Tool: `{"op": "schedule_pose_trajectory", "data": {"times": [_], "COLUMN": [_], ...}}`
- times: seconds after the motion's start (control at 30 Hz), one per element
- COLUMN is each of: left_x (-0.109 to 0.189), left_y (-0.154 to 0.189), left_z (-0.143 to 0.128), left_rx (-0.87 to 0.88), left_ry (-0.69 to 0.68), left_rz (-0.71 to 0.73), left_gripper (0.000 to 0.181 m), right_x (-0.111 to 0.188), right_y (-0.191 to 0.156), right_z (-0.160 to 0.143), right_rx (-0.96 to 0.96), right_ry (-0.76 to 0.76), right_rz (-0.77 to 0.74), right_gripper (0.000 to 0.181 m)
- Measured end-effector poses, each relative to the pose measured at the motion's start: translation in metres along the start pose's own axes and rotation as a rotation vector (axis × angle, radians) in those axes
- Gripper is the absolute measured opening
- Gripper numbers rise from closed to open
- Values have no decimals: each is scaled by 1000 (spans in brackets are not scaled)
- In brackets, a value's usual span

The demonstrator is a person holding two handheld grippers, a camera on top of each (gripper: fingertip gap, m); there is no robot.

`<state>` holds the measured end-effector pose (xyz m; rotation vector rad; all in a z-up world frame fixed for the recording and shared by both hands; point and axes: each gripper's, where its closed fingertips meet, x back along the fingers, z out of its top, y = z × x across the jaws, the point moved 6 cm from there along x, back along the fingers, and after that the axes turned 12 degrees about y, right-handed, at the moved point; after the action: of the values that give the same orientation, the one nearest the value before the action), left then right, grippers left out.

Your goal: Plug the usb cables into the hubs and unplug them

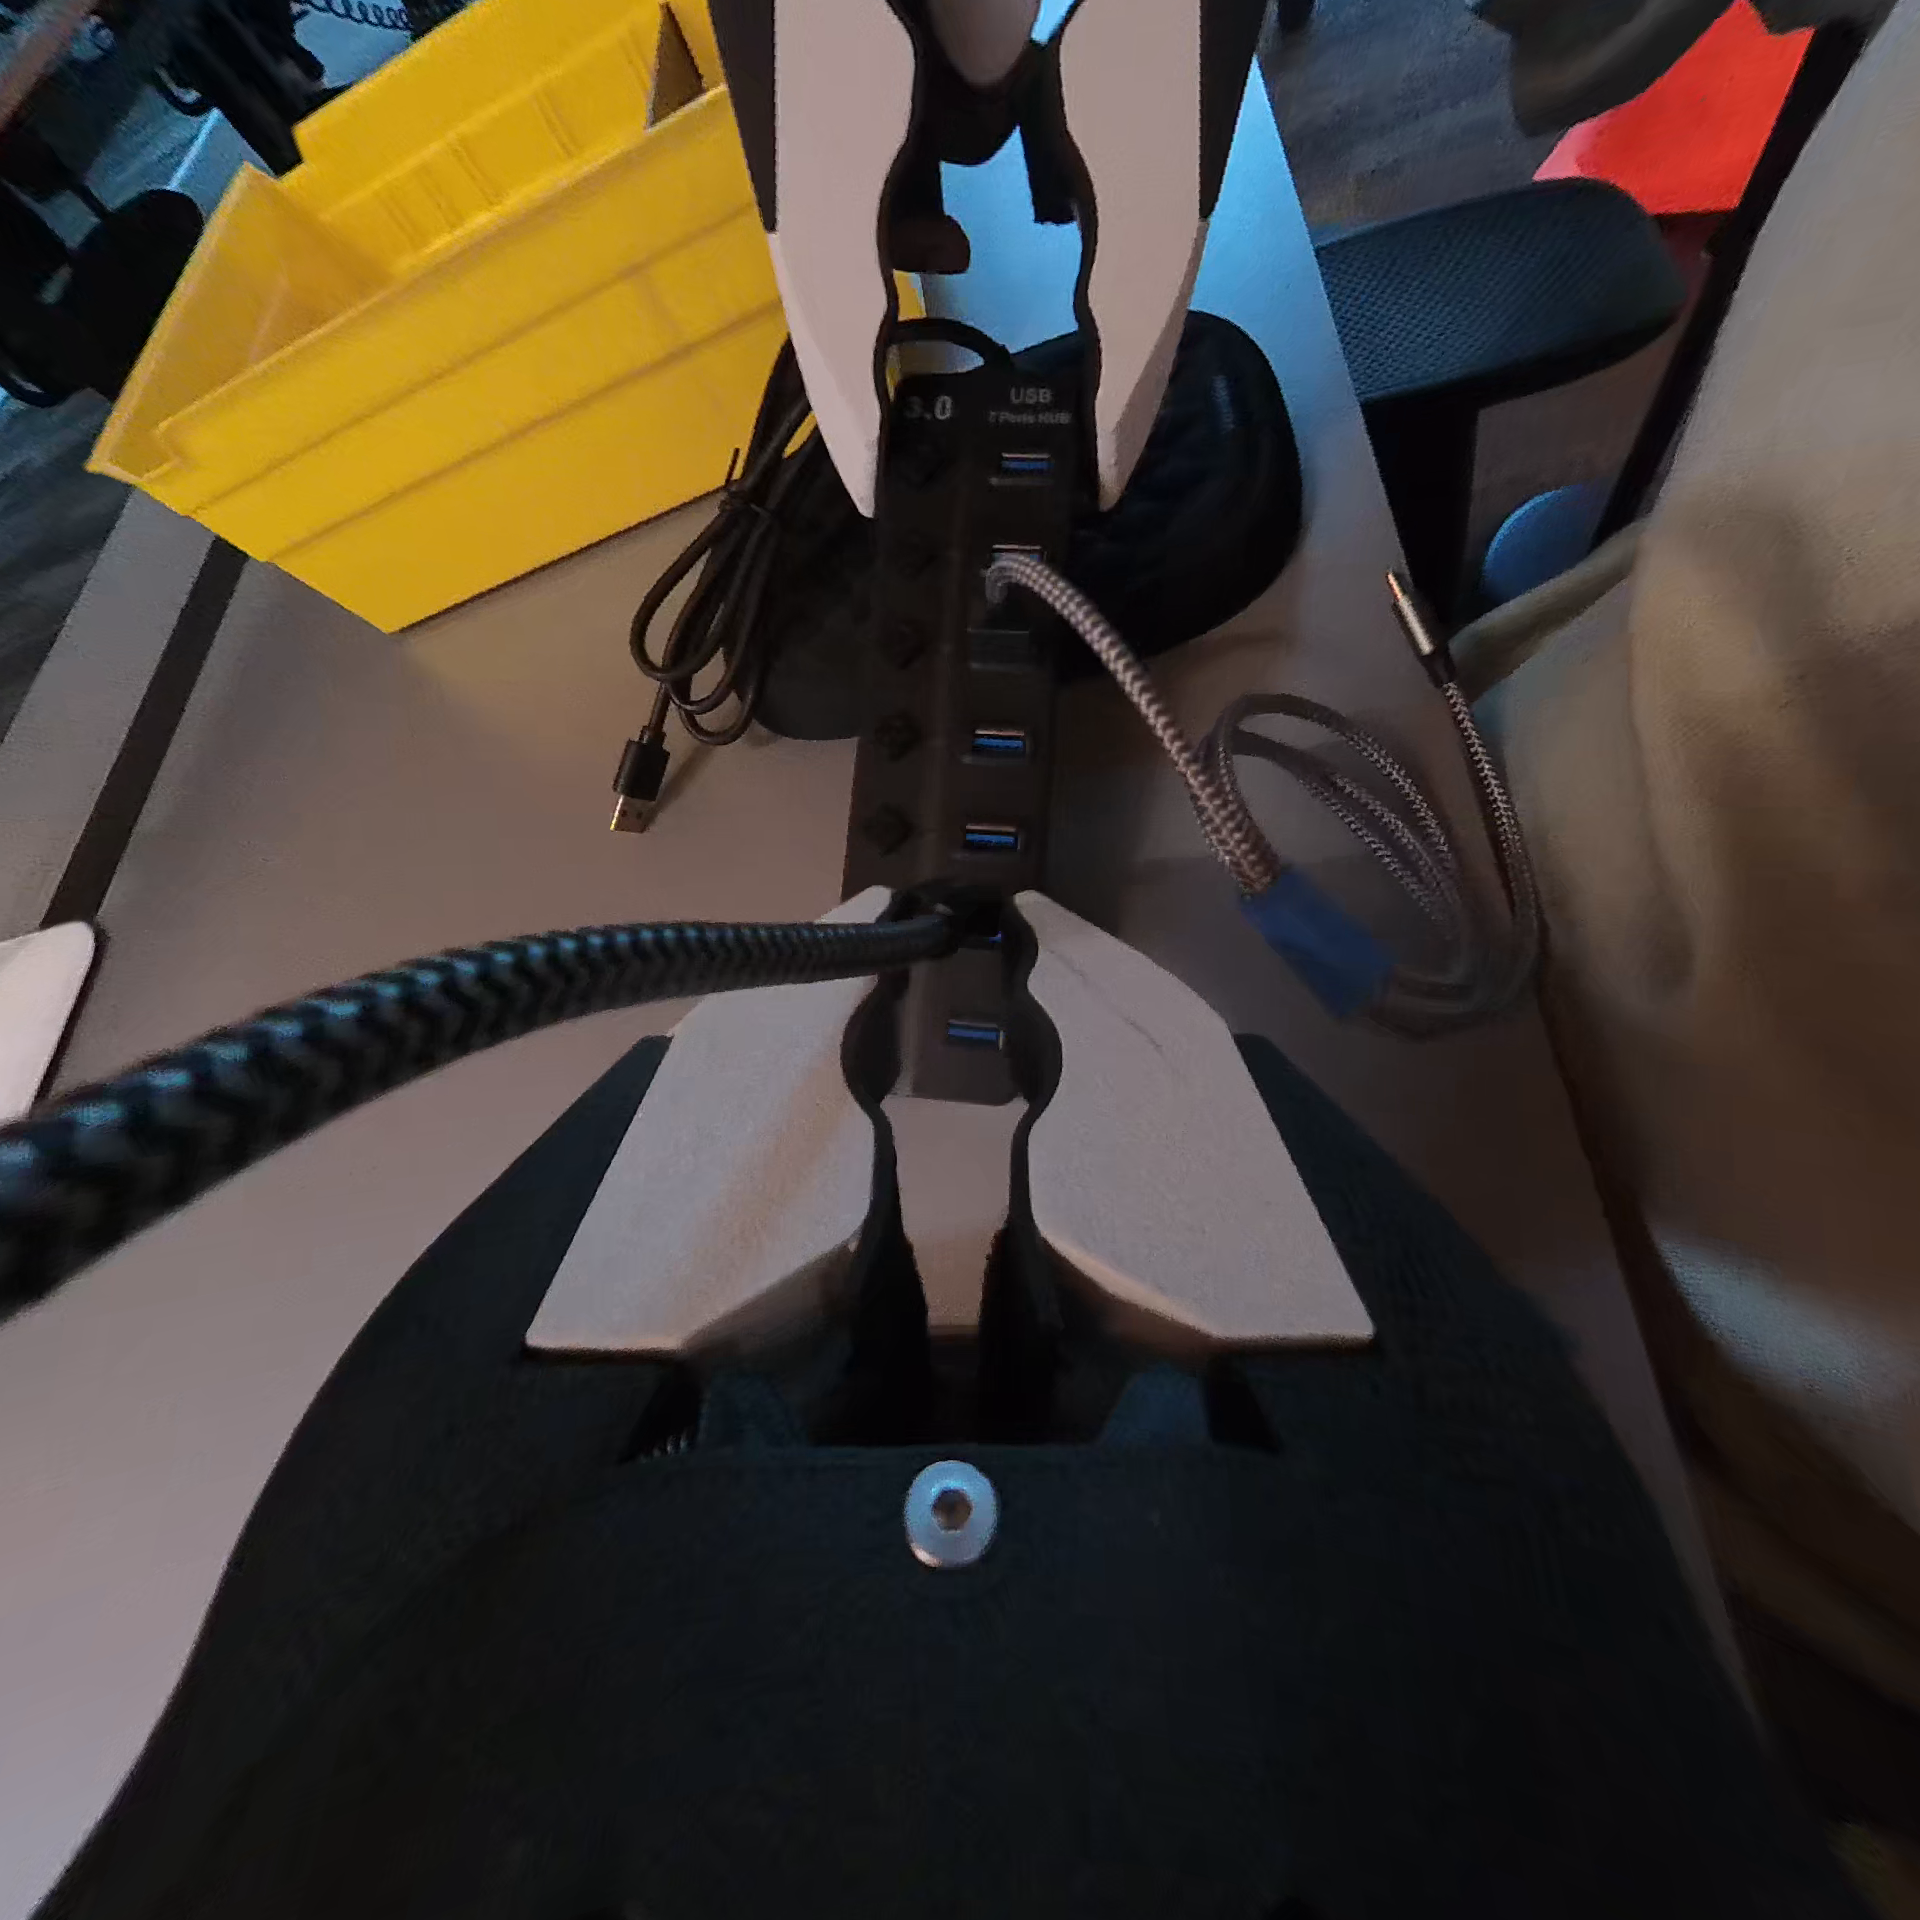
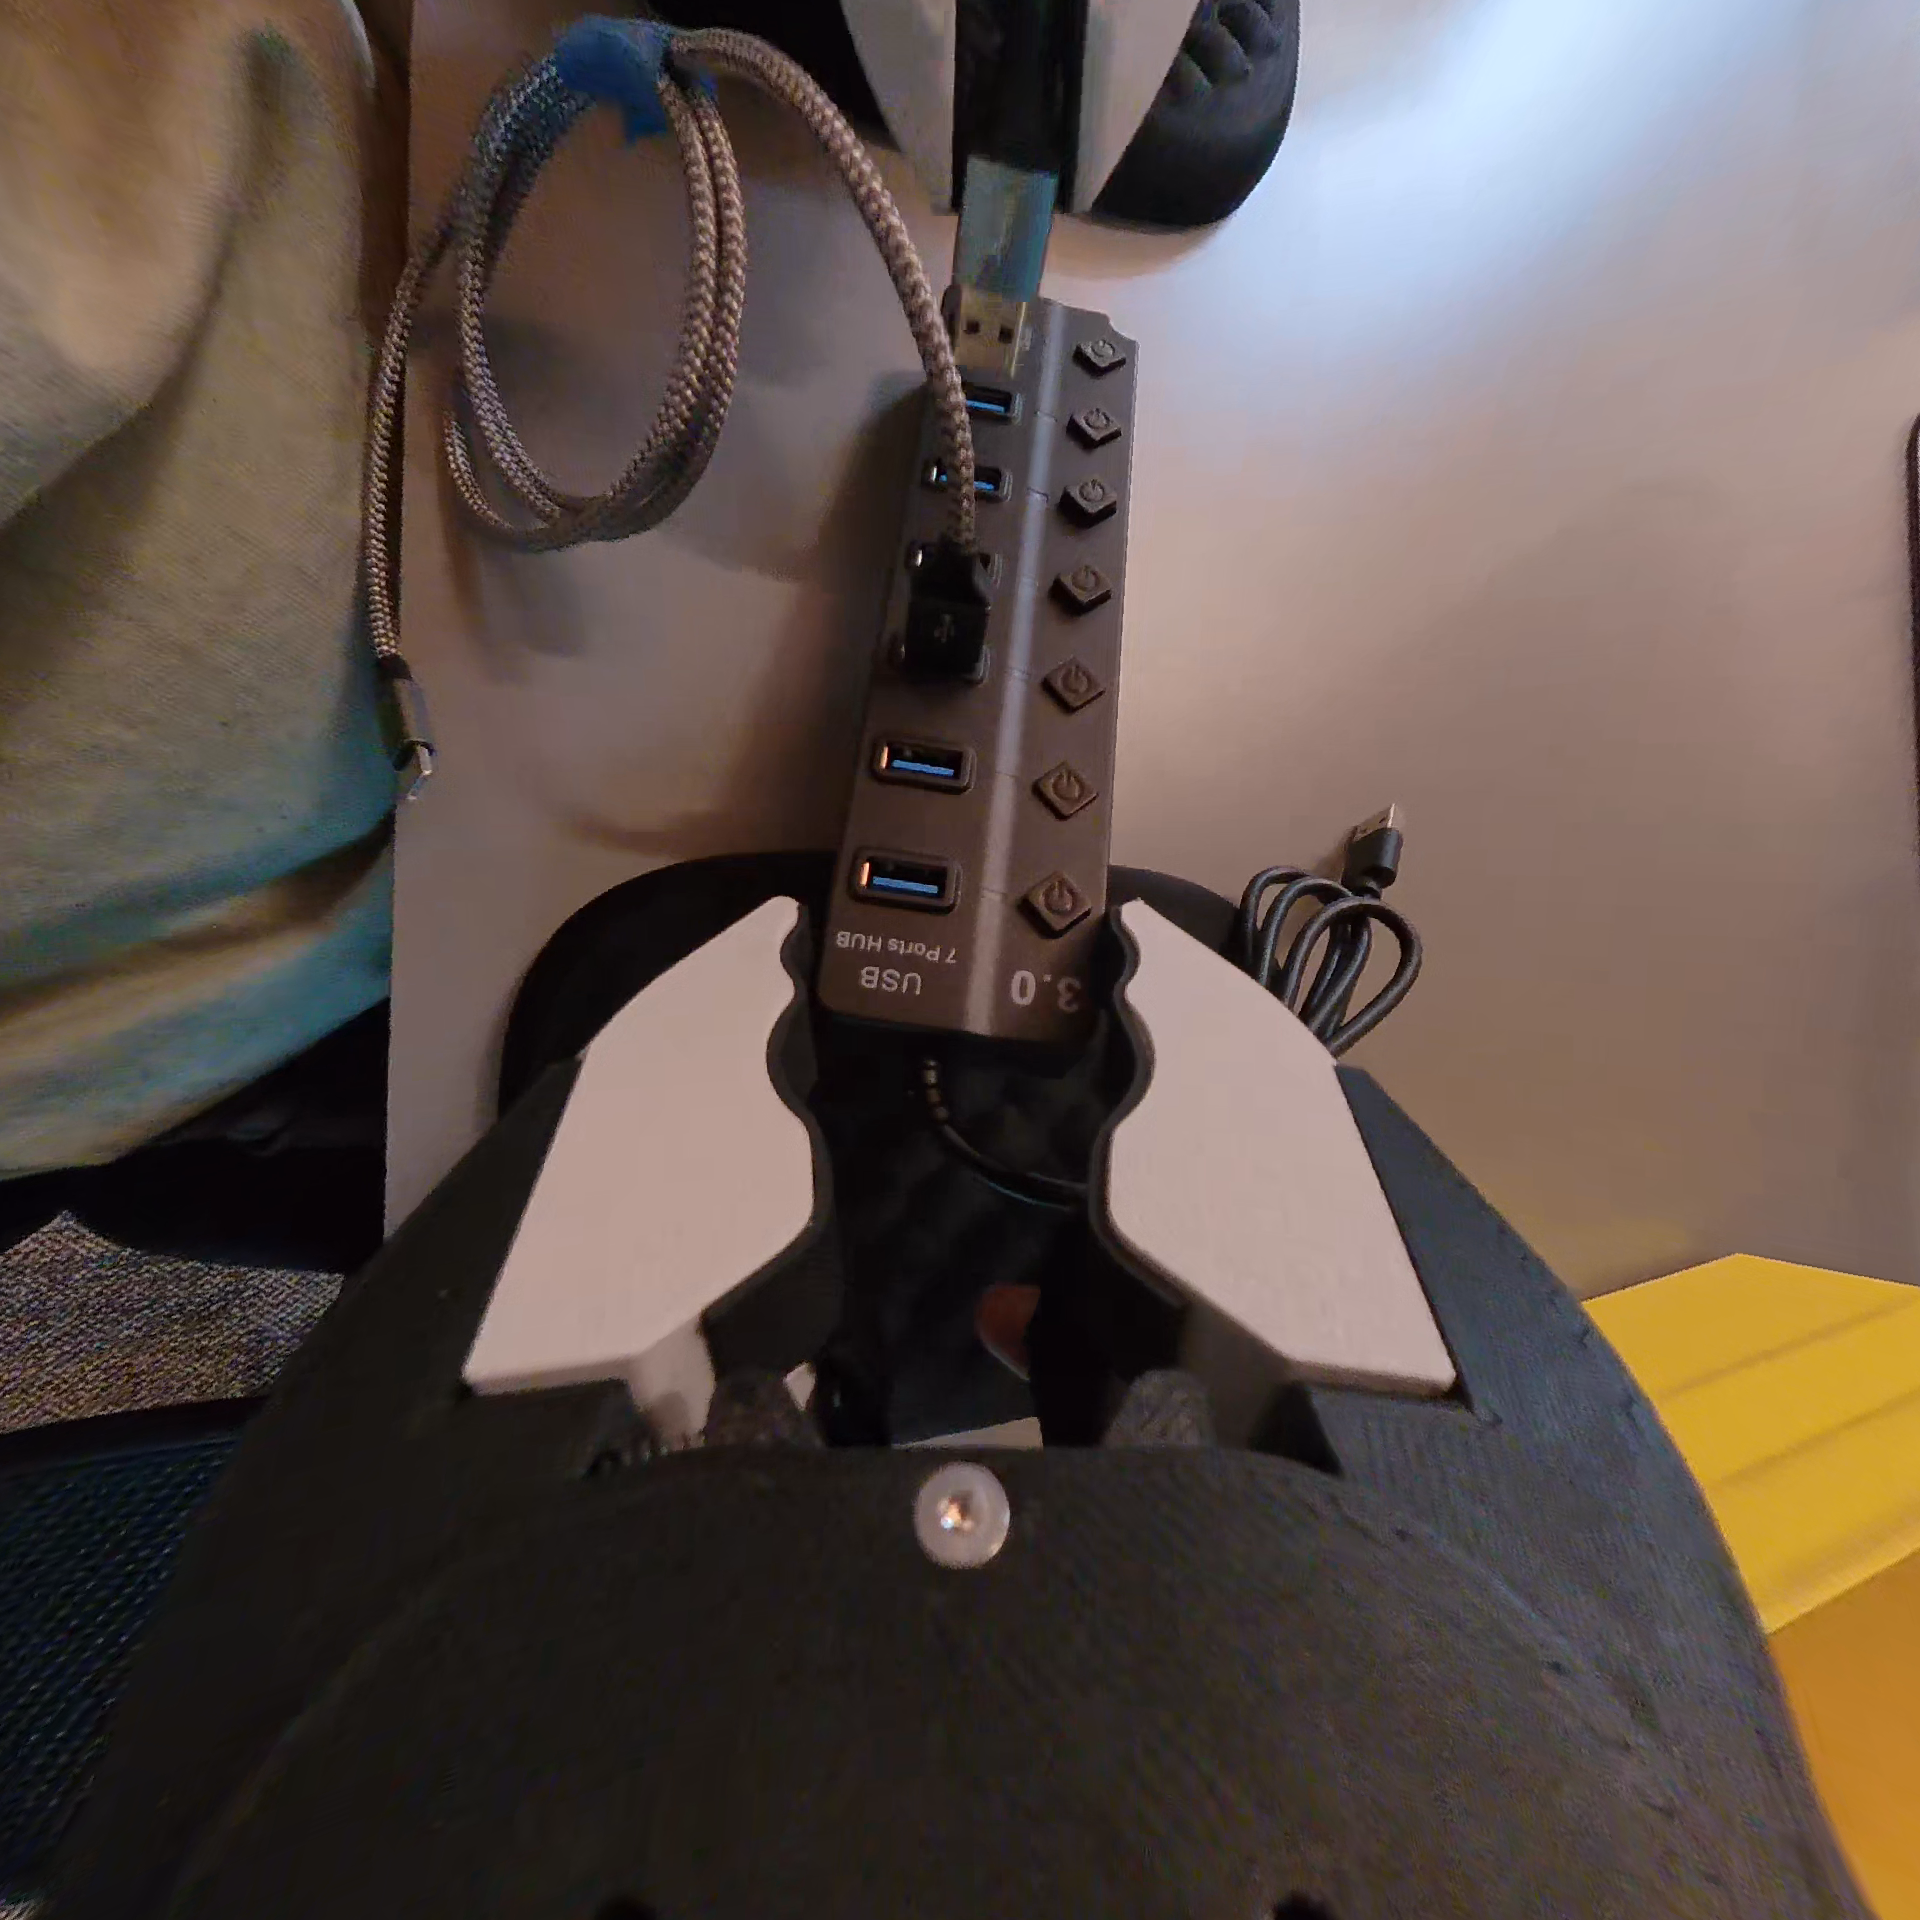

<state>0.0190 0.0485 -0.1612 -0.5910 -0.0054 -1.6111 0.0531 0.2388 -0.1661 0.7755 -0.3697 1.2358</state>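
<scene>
Left wrist view looks along the left tongs (image 1: 951,914), pressed onto the plug end of a black braided cable (image 1: 416,1023) above the near end of the seven-port USB hub (image 1: 956,675); the plug itself is hidden between the fingertips. From the right wrist view the same plug (image 2: 992,322) shows its metal tip bare, just over the hub's far end, not seated in any port. Right tongs (image 2: 961,935) clamp the hub's labelled end, which lies on the grey counter (image 2: 1455,520). A grey braided cable (image 2: 582,312) with a blue tie sits plugged into a middle port, its free end hanging at the counter edge. A thin black cable (image 2: 1330,945) lies coiled beside the hub. Yellow bins (image 1: 468,343) stand behind, cut off by the frame.
</scene>
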Motion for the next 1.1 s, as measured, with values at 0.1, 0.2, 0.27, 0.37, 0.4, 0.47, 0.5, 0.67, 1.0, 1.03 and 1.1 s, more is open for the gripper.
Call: {"op": "schedule_pose_trajectory", "data": {"times": [0.1,0.2,0.27,0.37,0.4,0.47,0.5,0.67,1.0,1.03,1.1], "left_x": [-6,-10,-12,-15,-16,-16,-17,-18,-22,-22,-23], "left_y": [1,1,2,5,5,4,4,3,3,2,2], "left_z": [-2,-3,-2,0,0,1,2,4,6,5,4], "left_rx": [-20,-6,-6,-23,-33,-39,-43,-71,-52,-47,-71], "left_ry": [-32,-39,-43,-52,-60,-78,-88,-105,-113,-127,-171], "left_rz": [-5,-10,-9,-12,-8,0,4,22,-4,-4,0], "left_gripper": [17,16,16,16,16,16,16,16,17,16,17], "right_x": [0,1,0,0,0,0,0,-1,-3,-4,-4], "right_y": [0,0,0,0,0,0,1,1,1,1,2], "right_z": [0,1,2,2,2,2,2,2,0,0,2], "right_rx": [0,-4,-6,-10,-12,-17,-19,-20,-31,-36,-50], "right_ry": [9,13,13,6,3,6,8,5,8,13,31], "right_rz": [2,2,-1,-1,-1,-3,-5,-10,-8,-8,-10], "right_gripper": [53,54,53,53,54,53,54,53,54,53,53]}}
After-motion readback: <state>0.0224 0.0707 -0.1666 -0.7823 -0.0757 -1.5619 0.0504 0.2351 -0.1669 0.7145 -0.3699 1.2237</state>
